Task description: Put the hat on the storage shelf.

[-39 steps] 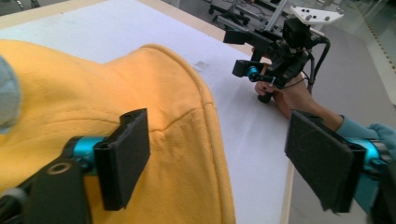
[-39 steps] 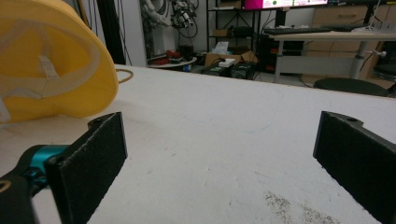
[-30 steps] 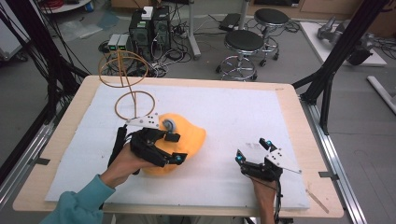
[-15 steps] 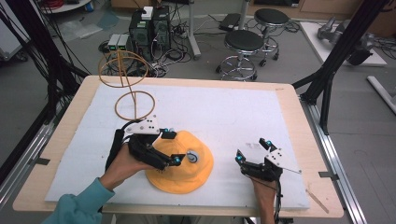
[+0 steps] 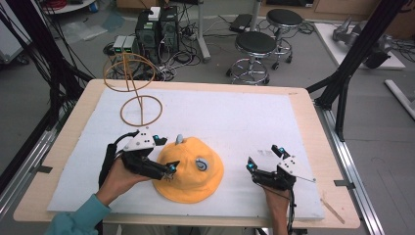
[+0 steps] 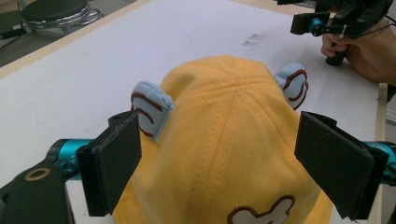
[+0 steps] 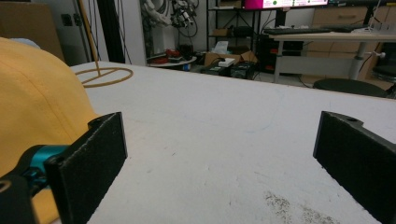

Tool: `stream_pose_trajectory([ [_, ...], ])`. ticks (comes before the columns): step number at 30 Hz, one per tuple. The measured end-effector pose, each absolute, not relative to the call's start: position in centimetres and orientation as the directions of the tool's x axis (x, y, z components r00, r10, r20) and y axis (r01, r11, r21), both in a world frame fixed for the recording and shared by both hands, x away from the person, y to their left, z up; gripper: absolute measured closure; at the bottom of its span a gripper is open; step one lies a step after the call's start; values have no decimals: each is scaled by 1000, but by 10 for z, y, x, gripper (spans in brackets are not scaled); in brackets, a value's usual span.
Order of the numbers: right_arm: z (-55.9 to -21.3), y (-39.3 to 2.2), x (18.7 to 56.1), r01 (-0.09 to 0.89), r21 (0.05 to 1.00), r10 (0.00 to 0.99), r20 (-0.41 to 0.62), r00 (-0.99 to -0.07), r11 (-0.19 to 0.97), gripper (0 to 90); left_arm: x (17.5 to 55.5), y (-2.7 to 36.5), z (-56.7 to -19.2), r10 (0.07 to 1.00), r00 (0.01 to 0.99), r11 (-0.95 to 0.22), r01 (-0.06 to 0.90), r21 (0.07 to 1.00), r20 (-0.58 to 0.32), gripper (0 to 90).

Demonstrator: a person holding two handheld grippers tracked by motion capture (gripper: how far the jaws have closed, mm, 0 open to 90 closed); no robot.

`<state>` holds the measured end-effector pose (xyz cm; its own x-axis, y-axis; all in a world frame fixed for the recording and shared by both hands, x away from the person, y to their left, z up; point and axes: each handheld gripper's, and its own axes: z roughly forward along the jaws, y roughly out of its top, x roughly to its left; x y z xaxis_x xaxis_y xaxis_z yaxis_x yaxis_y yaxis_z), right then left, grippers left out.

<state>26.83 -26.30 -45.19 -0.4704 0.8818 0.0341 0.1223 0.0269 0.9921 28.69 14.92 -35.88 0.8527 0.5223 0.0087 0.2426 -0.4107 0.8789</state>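
A yellow hat (image 5: 195, 177) with two small blue-grey ears and a cartoon patch lies brim-down on the white mat (image 5: 230, 122). My left gripper (image 5: 164, 153) is at the hat's left side. In the left gripper view the left gripper (image 6: 223, 163) stands wide with the hat (image 6: 233, 130) between its pads. One pad (image 6: 112, 163) is close beside an ear (image 6: 149, 105), and the other pad stands apart from the cloth. My right gripper (image 5: 265, 157) rests open on the mat to the hat's right, nothing between its pads (image 7: 93, 154).
A tan wire hat stand (image 5: 139, 88) with two rings rises at the mat's far left, and the stand (image 7: 105, 74) shows past the hat (image 7: 32, 102) in the right gripper view. The wooden table edge (image 5: 313, 147) frames the mat. Stools and computer cases sit on the floor beyond.
The hat, bunched up under my left gripper a second ago, has come down toward the near edge and now lies spread on the mat. My left gripper sank slightly. The right gripper kept still.
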Motion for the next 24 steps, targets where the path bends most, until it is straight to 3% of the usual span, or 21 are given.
stream_pose_trajectory([
  [10, -452, -263, 268, 123, 992, 881, 32, -471, 30, 16, 290, 150, -374, 546, 837, -422, 309, 852, -34, 167],
  [15, -452, -263, 268, 120, 992, 882, 29, -470, 31, 16, 294, 147, -382, 529, 847, -452, 335, 827, -54, 261],
  [18, -452, -263, 268, 120, 992, 882, 29, -471, 32, 16, 296, 145, -385, 512, 856, -460, 338, 821, -65, 437],
  [22, -452, -263, 268, 119, 992, 881, 29, -471, 31, 16, 297, 145, -387, 518, 854, -491, 338, 803, -43, 736],
  [24, -452, -263, 268, 119, 992, 882, 29, -471, 31, 16, 297, 146, -386, 523, 851, -480, 344, 807, -52, 822],
])
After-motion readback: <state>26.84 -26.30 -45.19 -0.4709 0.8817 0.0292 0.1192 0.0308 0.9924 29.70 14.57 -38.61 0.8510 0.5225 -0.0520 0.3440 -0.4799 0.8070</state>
